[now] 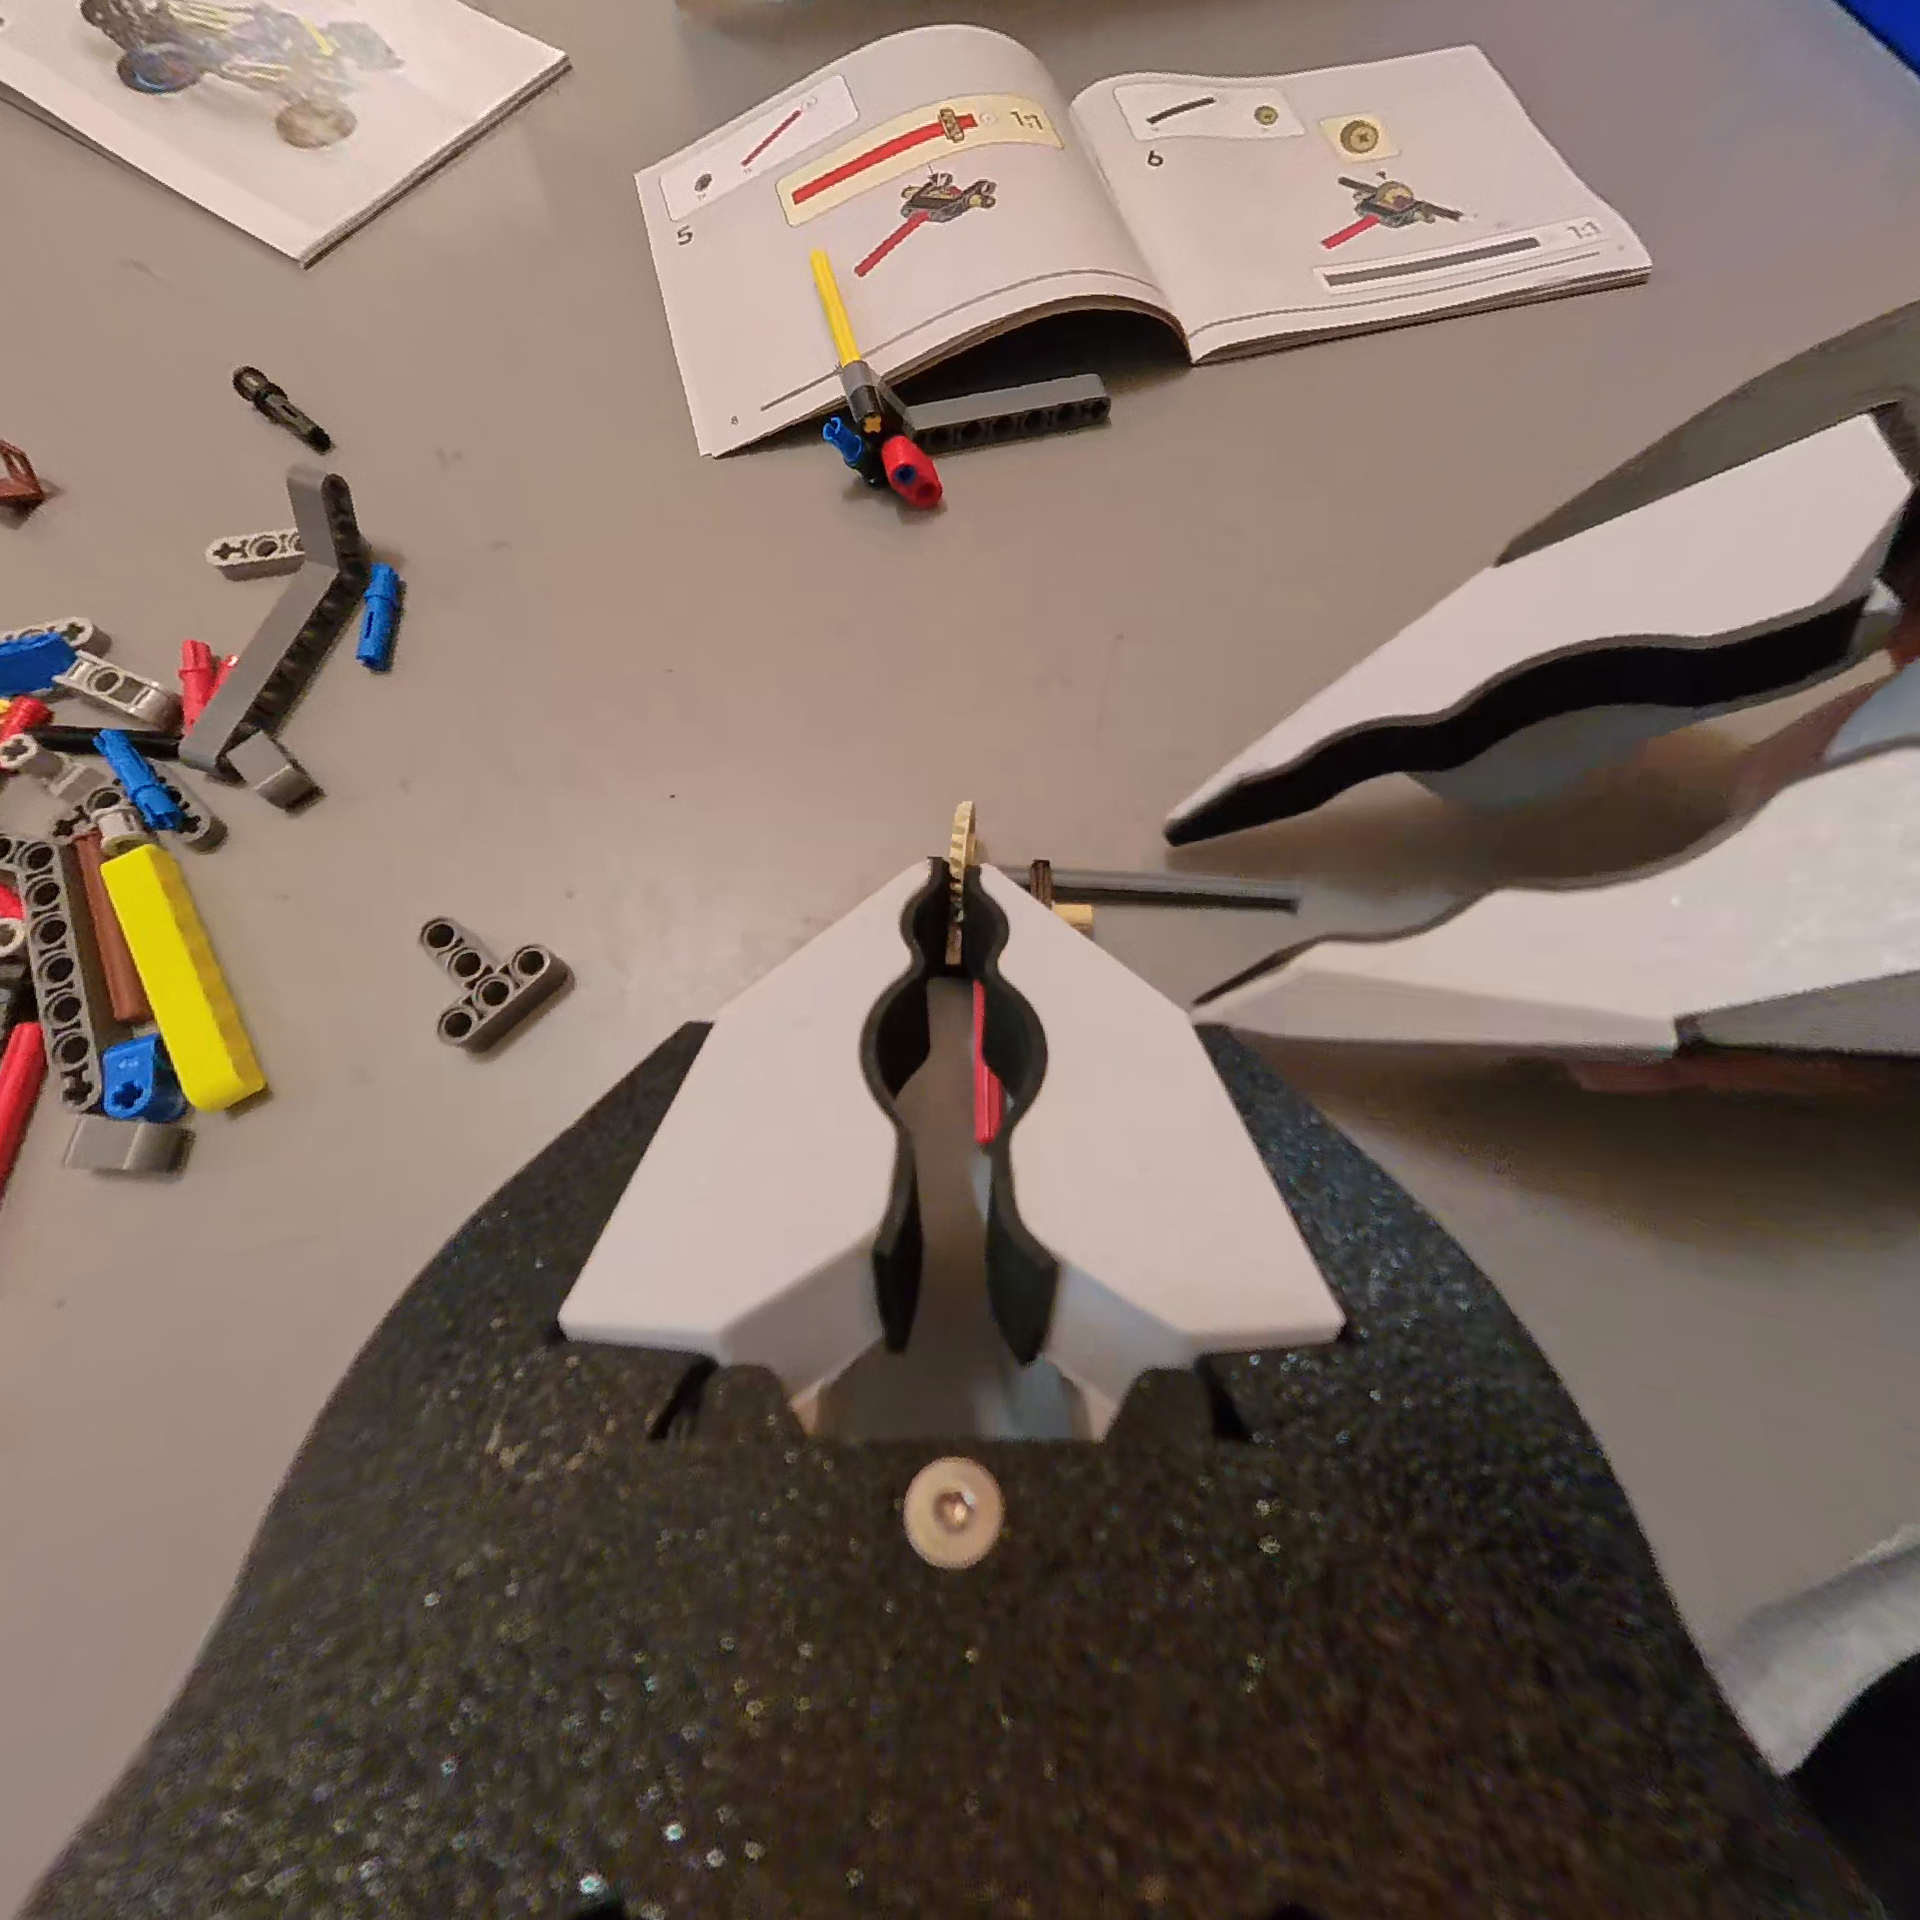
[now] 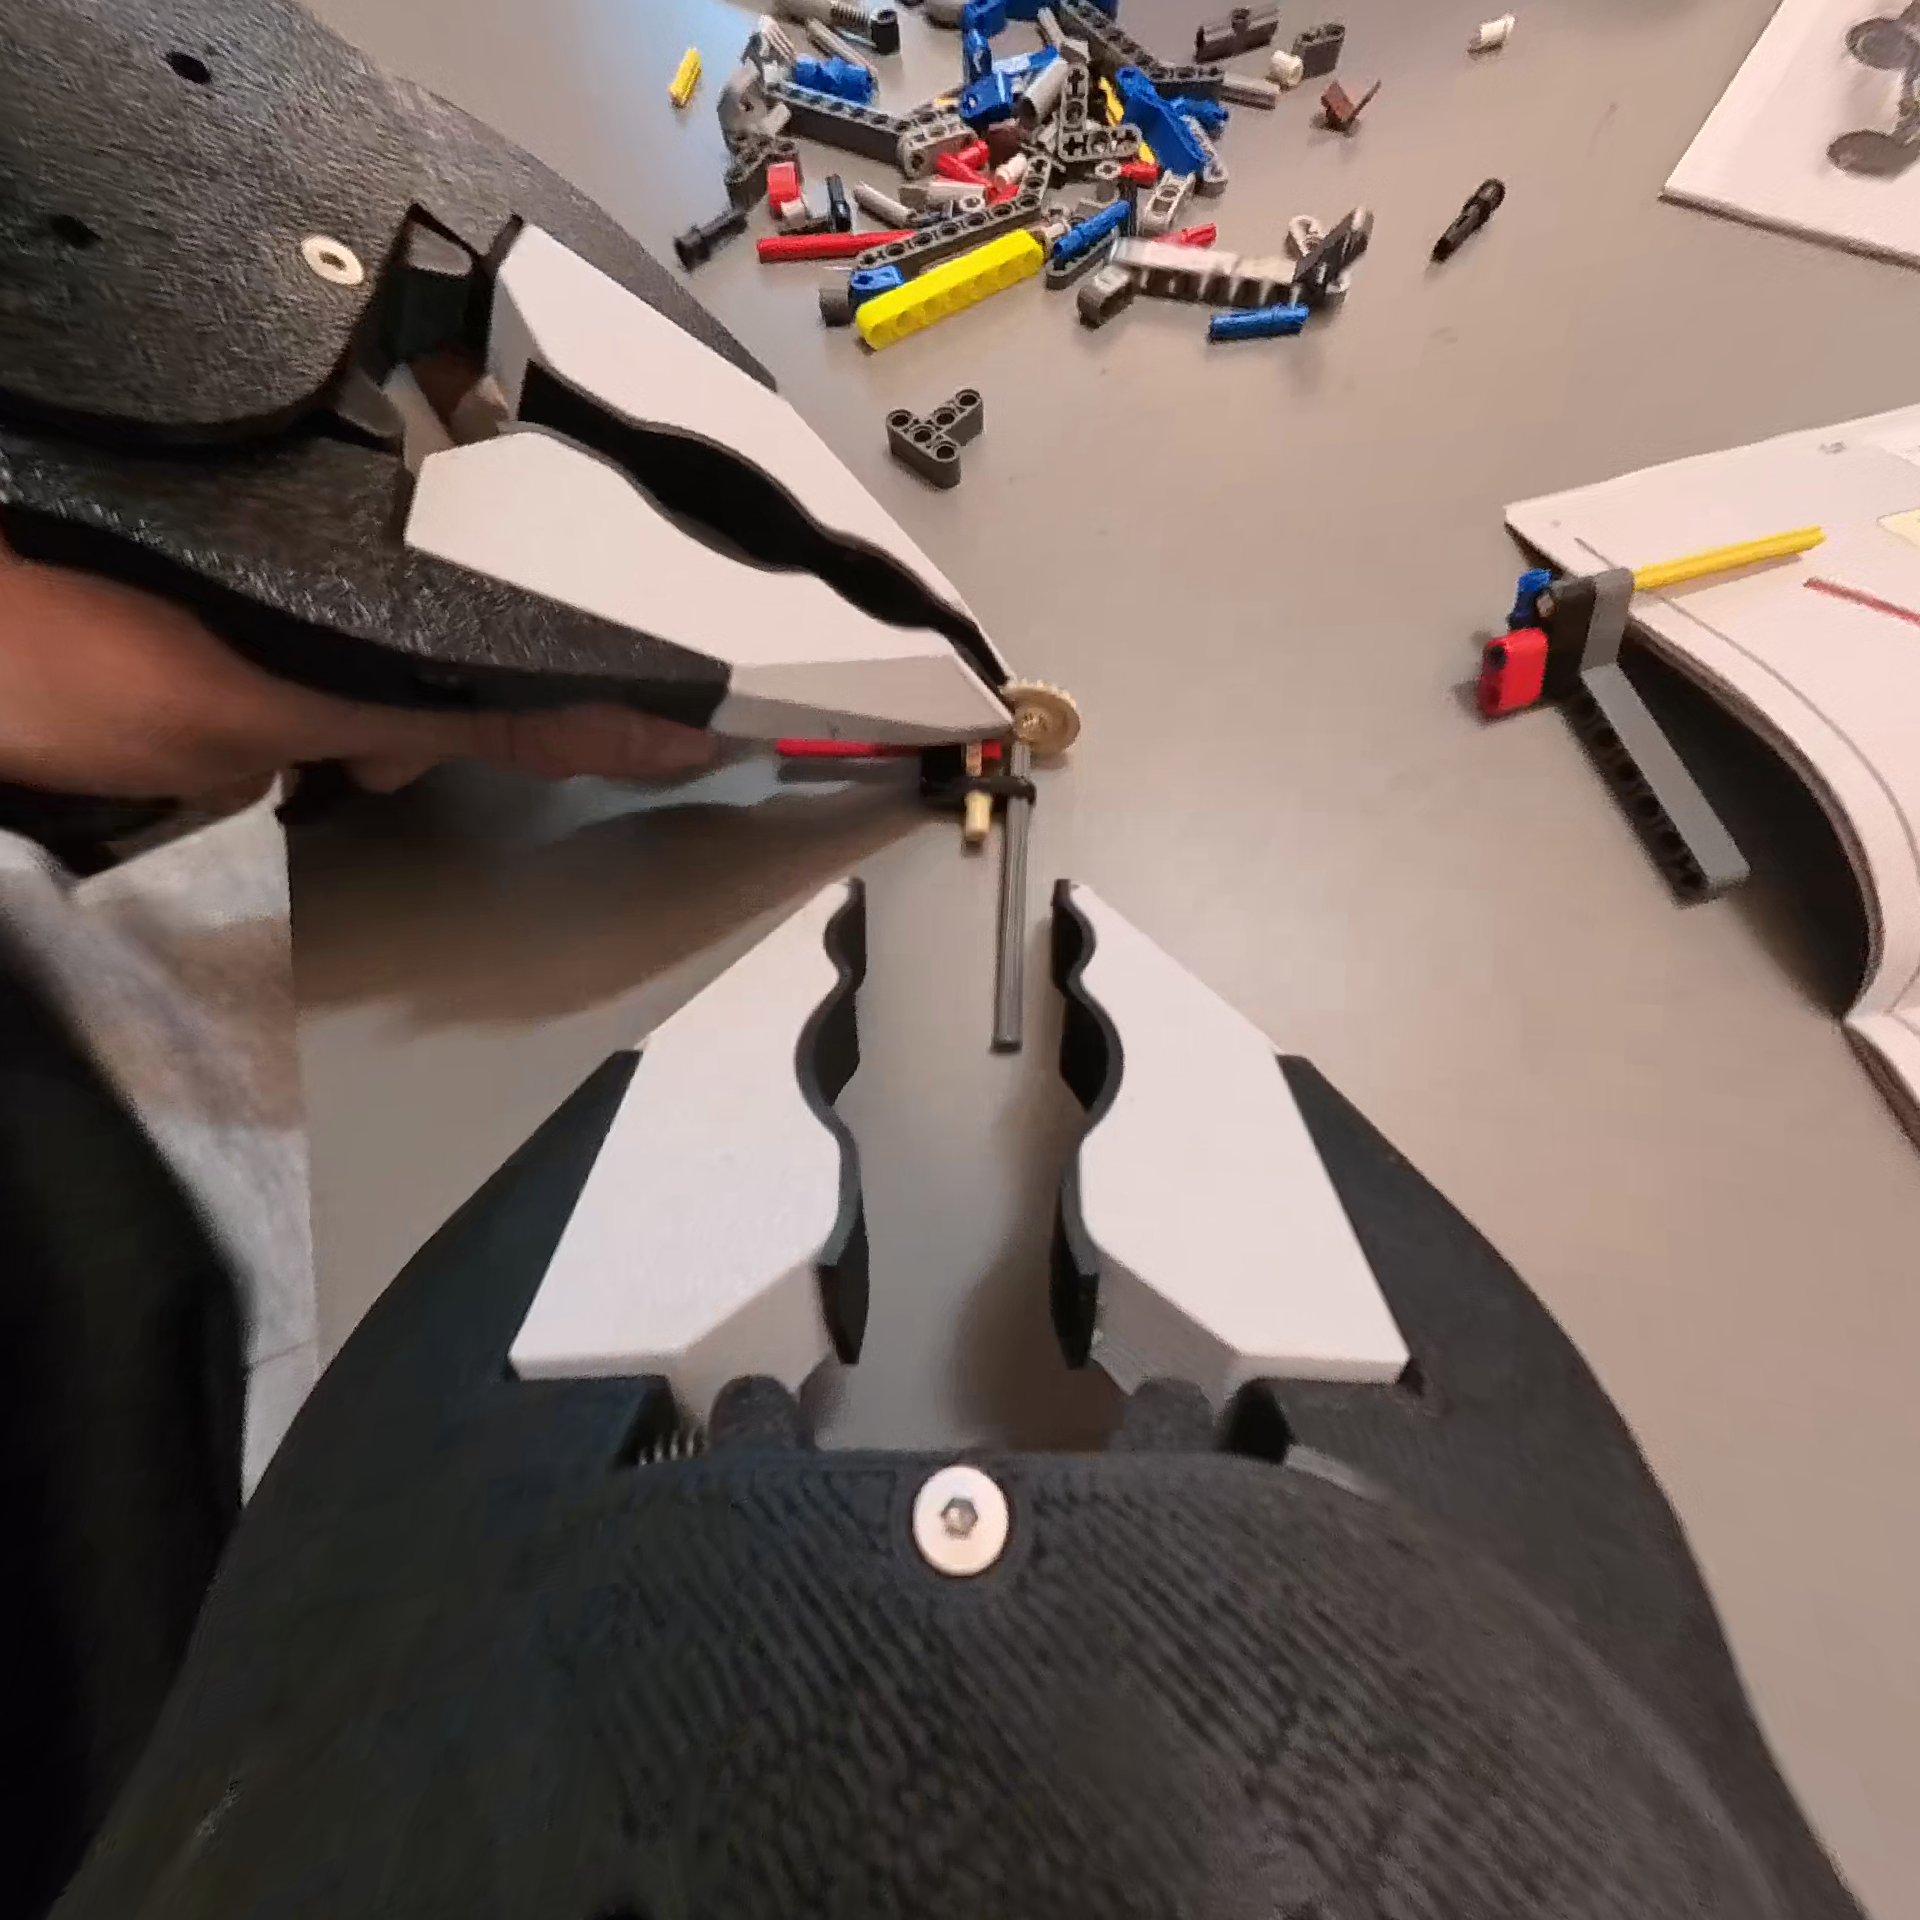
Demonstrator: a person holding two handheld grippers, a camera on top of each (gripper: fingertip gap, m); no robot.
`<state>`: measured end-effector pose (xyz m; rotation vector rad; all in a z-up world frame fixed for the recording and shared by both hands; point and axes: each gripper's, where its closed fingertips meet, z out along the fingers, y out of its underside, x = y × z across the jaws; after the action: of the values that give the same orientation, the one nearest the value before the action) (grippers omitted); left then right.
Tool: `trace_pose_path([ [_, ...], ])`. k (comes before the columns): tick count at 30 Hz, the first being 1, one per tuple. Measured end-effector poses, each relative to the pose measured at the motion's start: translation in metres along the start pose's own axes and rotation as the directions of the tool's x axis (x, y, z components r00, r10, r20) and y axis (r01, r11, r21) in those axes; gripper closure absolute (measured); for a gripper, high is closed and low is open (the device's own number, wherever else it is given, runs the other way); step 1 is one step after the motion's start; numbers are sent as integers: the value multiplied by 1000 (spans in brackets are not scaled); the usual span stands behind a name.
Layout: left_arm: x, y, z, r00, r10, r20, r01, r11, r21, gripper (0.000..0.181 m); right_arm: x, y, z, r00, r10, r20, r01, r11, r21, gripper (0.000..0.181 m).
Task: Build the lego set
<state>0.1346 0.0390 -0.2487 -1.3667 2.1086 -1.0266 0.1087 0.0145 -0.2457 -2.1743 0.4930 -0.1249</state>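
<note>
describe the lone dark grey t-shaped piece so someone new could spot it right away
Start at the big pile of loose lego parts on the grey table, then move toward the left hand-held gripper. The dark grey T-shaped beam lies flat in the bare gap between them, touching nothing. Unlike its neighbours, it is T-shaped, holed and alone.
</note>
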Motion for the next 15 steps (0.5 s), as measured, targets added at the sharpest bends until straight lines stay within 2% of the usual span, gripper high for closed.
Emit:
trace_pose_path([
  [5,0,0,0,1000,12,8,-12,1000,-1,181,8,13,-5,1000,-7,6,7,998,-60,162],
  [7,0,1,0,1000,17,12,-17,1000,-3,181,9,13,-4,1000,-27,2,27,998,-64,177],
  [10,0,2,-1,1000,13,15,-13,1000,-7,181,0,12,0,999,-19,44,21,998,-61,178],
  [15,-1,2,-5,1000,22,23,-22,1000,10,181,0,11,3,998,-47,-39,44,997,-61,179],
])
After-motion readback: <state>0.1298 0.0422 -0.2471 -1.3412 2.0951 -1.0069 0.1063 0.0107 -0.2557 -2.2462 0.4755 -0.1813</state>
